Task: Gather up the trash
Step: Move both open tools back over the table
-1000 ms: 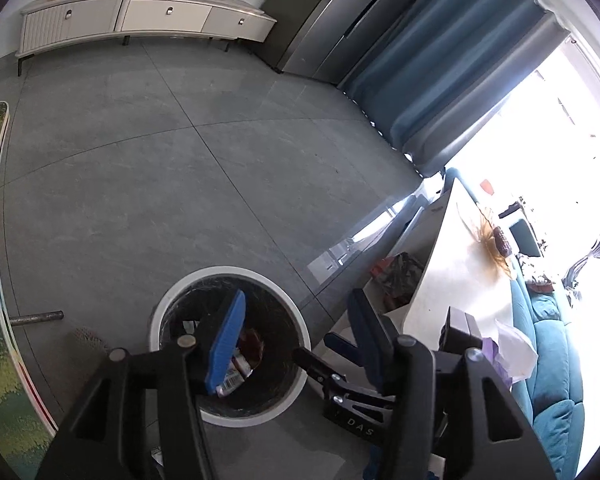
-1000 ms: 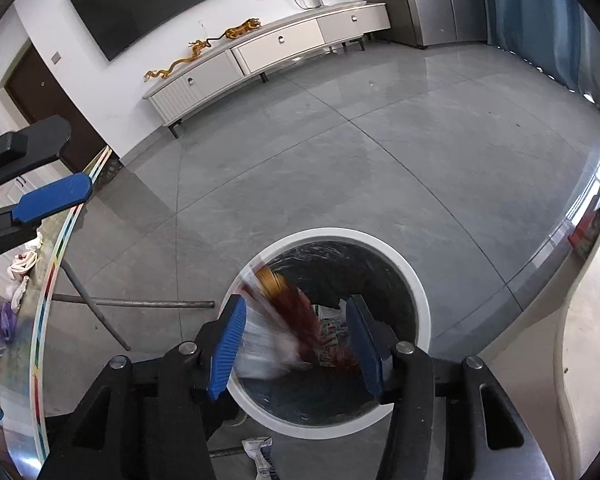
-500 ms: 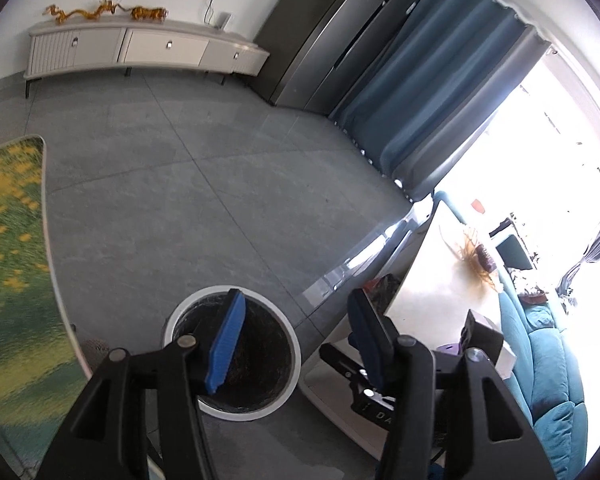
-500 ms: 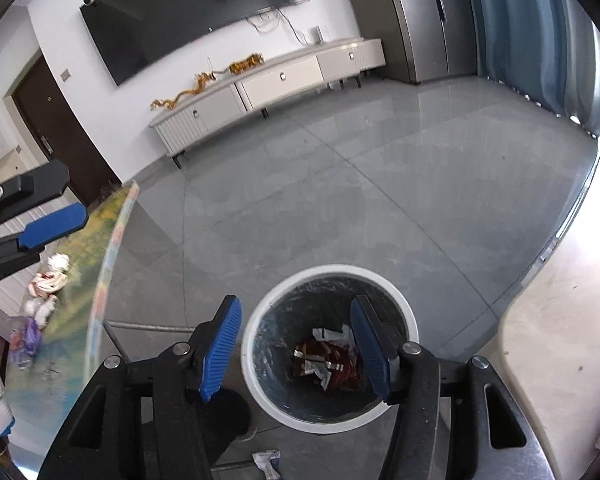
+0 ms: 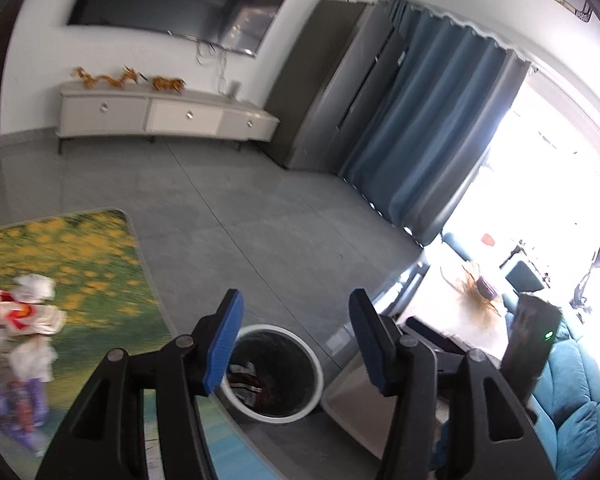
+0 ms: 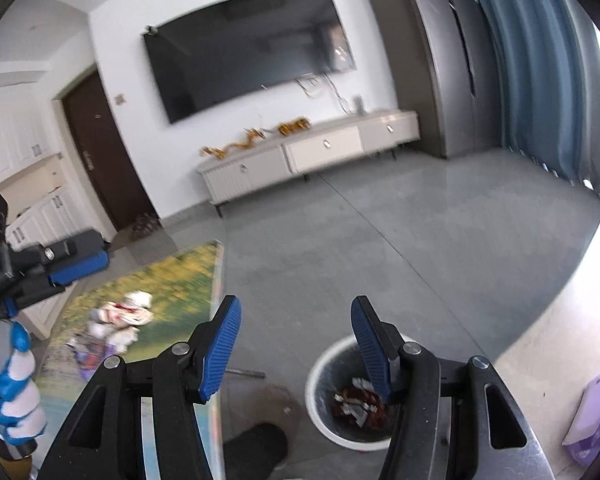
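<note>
A round white-rimmed bin (image 5: 314, 376) stands on the grey floor and holds red and white wrappers (image 6: 356, 402); it also shows in the right wrist view (image 6: 314, 390). A pile of crumpled wrappers and tissue (image 5: 18, 316) lies on the flower-print table (image 5: 100, 248), and shows blurred in the right wrist view (image 6: 118, 320). My left gripper (image 5: 296, 324) is open and empty, high above the bin. My right gripper (image 6: 296, 328) is open and empty, above the table edge and bin. The left gripper's fingers (image 6: 78, 266) show at the left of the right wrist view.
A white TV cabinet (image 5: 160, 114) and wall TV (image 6: 252, 54) stand at the far wall. Blue curtains (image 5: 432, 136) hang right. A pale table (image 5: 456, 312) and teal sofa (image 5: 572, 408) are right of the bin. A purple tissue pack (image 6: 592, 416) lies at right.
Both grippers have risen and tilted up away from the bin. The wrapper that fell from the right gripper a second ago lies in the bin. The trash pile on the table has come into view.
</note>
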Motion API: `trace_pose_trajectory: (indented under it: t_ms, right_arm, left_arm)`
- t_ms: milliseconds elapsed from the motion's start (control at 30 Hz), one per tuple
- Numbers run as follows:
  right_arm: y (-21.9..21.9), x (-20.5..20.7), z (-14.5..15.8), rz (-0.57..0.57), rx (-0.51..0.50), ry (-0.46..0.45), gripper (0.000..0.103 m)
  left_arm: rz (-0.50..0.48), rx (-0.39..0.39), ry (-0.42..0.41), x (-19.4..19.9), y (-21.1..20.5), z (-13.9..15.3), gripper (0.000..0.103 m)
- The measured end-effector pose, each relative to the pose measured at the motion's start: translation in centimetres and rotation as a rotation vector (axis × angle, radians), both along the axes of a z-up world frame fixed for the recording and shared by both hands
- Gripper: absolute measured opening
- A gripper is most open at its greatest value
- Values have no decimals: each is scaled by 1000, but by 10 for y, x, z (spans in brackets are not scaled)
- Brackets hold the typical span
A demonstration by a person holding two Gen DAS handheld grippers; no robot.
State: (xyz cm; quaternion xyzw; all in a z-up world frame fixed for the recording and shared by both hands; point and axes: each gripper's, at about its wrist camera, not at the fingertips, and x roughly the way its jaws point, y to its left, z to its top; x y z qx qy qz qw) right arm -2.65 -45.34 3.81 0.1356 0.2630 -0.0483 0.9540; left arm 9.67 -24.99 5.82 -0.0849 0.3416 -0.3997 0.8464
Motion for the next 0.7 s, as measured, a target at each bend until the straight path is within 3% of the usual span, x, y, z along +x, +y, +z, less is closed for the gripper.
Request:
trace_pose_trajectory:
  t_ms: [300,500,700]
  right_arm:
    - [83,4,58,135,-60,-106,55]
    - [135,27,69,242,-77,-118,55]
    - [178,55,60,347,-83,-91,55]
  left_arm:
    - [158,18,-96,-8,131,28,53]
    - [299,61,-129,-4,226,29,53]
    - [421,107,-111,9,298,14,53]
